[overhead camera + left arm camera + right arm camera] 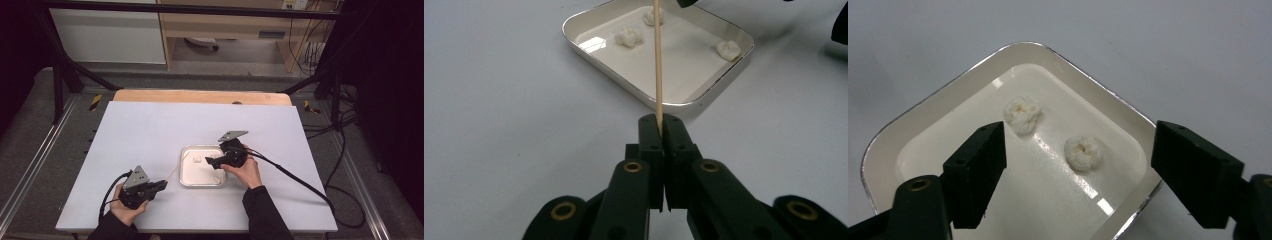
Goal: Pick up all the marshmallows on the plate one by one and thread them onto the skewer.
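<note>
A thin wooden skewer (657, 65) points from my left gripper (662, 122) toward a white tray (614, 67); the jaws are shut on its near end. The skewer (177, 169) rises at a slant from that gripper (164, 185) at the table's front left to the tray (183, 170). Three white puffy lumps lie in the tray, among them one (629, 36) near the skewer and one (728, 48) at the far side. My right gripper (209, 161) hangs over the tray. Its jaws (1080, 135) stand open and apart from two lumps, one (1021, 115) by the left jaw and one (1083, 152) between the jaws.
The tray rim (1083, 75) sits on a white table top (150, 130), with a wooden strip (200, 96) along the far edge. Black cables (300, 180) trail off the right side. Dark frame posts stand at the back corners.
</note>
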`<state>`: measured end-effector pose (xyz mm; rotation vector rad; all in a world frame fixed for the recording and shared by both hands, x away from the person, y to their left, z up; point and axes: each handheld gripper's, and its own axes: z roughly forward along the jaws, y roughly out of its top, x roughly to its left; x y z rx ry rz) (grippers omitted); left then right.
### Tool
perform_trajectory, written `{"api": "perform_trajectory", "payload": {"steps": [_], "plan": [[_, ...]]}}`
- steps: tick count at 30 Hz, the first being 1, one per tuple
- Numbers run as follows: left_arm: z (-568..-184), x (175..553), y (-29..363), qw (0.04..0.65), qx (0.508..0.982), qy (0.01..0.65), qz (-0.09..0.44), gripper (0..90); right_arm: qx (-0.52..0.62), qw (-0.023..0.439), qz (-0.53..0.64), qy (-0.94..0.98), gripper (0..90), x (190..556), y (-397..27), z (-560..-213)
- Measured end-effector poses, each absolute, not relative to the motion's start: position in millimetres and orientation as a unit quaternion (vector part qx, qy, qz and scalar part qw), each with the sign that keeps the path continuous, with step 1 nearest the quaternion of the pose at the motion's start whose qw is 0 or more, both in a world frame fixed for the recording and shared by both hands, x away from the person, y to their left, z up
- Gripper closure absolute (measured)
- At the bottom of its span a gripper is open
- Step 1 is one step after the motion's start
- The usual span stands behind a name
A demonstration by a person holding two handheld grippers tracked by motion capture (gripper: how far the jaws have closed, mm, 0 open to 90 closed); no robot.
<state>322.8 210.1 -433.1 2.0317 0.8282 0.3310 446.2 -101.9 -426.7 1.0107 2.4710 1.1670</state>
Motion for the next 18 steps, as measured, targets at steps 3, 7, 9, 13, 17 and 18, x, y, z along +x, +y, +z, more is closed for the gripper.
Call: {"api": "perform_trajectory", "payload": {"steps": [3,7,9,13,17,18], "plan": [[-433.5,323.1,209.7,0.444,0.82,0.334,0.133,88.3,0.346,0.114,0.396,0.843,30.6,449.3,-100.7,-430.7],[-433.9,323.3,209.2,0.445,0.82,0.334,0.132,88.3,0.349,0.122,0.397,0.84,40.0,453.3,-100.8,-433.4],[-434.2,323.3,208.6,0.446,0.82,0.334,0.131,88.3,0.352,0.118,0.396,0.84,43.3,455.1,-100.5,-434.9],[-434.5,323.6,208.2,0.443,0.822,0.332,0.131,88.3,0.352,0.115,0.388,0.844,47.2,457.1,-99.0,-439.1],[-434.9,323.5,207.6,0.443,0.823,0.332,0.13,88.3,0.351,0.116,0.385,0.846,52.0,458.0,-96.8,-444.5],[-434.8,323.5,207.6,0.443,0.823,0.331,0.13,88.3,0.351,0.115,0.386,0.845,53.0,458.3,-96.4,-445.7]]}}
